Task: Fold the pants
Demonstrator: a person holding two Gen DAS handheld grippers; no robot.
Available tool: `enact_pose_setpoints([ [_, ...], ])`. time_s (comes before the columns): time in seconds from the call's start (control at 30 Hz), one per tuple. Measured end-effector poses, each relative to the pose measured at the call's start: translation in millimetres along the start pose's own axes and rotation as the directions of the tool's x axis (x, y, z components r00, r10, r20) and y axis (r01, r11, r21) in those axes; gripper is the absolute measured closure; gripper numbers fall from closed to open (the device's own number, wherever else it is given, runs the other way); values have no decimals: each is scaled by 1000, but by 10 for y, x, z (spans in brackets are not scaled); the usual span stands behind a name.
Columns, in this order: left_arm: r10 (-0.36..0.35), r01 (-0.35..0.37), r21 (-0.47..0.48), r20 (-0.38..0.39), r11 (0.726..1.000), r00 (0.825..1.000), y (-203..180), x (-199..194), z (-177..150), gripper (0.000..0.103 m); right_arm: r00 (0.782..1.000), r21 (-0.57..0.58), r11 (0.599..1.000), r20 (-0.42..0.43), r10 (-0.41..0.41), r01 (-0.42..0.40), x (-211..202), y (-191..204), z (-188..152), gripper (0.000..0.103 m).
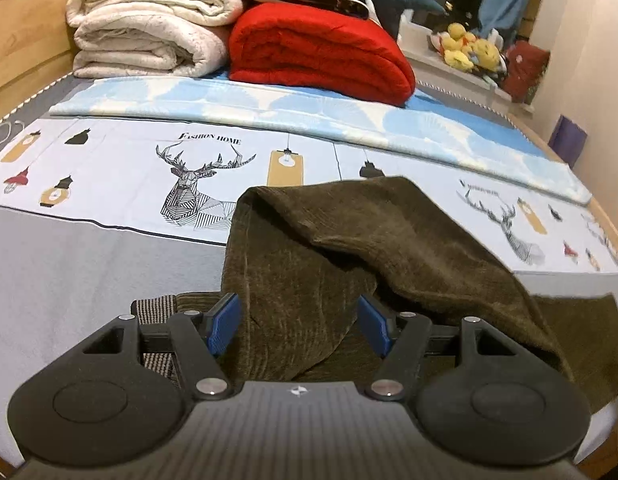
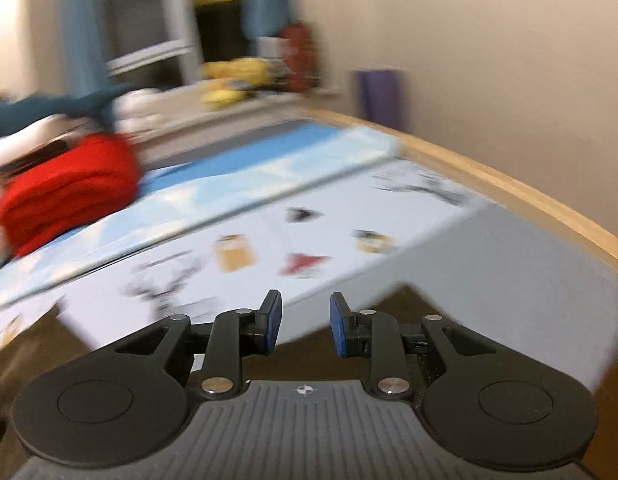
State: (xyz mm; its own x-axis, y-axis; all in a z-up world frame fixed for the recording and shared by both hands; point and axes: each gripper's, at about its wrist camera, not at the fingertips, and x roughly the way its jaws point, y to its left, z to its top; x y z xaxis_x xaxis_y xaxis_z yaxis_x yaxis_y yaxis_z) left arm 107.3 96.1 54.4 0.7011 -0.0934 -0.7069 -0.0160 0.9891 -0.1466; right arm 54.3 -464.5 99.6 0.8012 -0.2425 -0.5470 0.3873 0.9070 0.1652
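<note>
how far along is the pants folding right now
One fold looks done: the dark olive corduroy pants lie doubled on the grey printed bedsheet, a loose flap draped over the top. Nothing is in hand: the left gripper is open above the cloth, and the right gripper has nothing between its pads. Left: flatten that flap and fold again.

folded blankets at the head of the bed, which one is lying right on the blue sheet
The red blanket: it rests directly on the light blue sheet, right of the cream blankets, which lie stacked one on another.
</note>
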Motion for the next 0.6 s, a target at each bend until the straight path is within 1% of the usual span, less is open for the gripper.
enact_pose_setpoints([
  [0.03, -3, 3, -19, 1, 1000, 1000, -5, -26, 17, 33, 999, -41, 998, 7, 38, -37, 37, 106, -62, 75],
  [0.07, -3, 3, -32, 0, 999, 1000, -19, -50, 37, 33, 998, -72, 996, -6, 58, -59, 90, 216, -121, 75],
  [0.13, 9, -9, -27, -4, 1000, 1000, -75, -124, 82, 33, 994, -104, 990, -64, 84, -91, 205, 432, -131, 75],
  [0.17, 11, -12, -14, -7, 1000, 1000, -115, -157, 118, 33, 991, -111, 986, -62, 120, -126, 235, 545, -86, 75],
  [0.23, -7, 7, 23, 1, 1000, 1000, -166, -236, 196, 33, 978, -152, 967, -61, 198, -205, 228, 759, -57, 75],
  [0.3, -17, 17, 96, -3, 995, 1000, -211, -246, 290, 33, 963, -208, 942, -107, 247, -265, 276, 975, -88, 75],
  [0.33, -22, 24, 122, -19, 992, 1000, -214, -218, 337, 38, 953, -224, 928, -128, 276, -299, 288, 1082, -127, 75],
  [0.37, -32, 37, 131, -36, 991, 999, -204, -176, 382, 50, 937, -245, 906, -151, 316, -345, 289, 1225, -154, 73],
  [0.43, -52, 61, 123, -71, 991, 996, -167, -52, 445, 62, 904, -310, 851, -198, 378, -424, 233, 1552, -251, 63],
  [0.47, -59, 69, 122, -84, 990, 995, -146, 32, 463, 62, 891, -347, 821, -221, 398, -453, 207, 1707, -310, 55],
  [0.5, -63, 75, 127, -93, 989, 994, -123, 124, 457, 62, 873, -388, 783, -254, 416, -486, 191, 1850, -379, 49],
  [0.53, -63, 76, 128, -106, 989, 992, -89, 212, 434, 62, 856, -419, 747, -290, 428, -516, 163, 1984, -437, 47],
  [0.57, -52, 68, 122, -129, 990, 990, -40, 324, 404, 60, 836, -445, 709, -332, 436, -547, 153, 2115, -506, 40],
  [0.6, -27, 48, 116, -177, 992, 984, 11, 452, 387, 59, 817, -468, 672, -374, 439, -574, 145, 2261, -576, 34],
])
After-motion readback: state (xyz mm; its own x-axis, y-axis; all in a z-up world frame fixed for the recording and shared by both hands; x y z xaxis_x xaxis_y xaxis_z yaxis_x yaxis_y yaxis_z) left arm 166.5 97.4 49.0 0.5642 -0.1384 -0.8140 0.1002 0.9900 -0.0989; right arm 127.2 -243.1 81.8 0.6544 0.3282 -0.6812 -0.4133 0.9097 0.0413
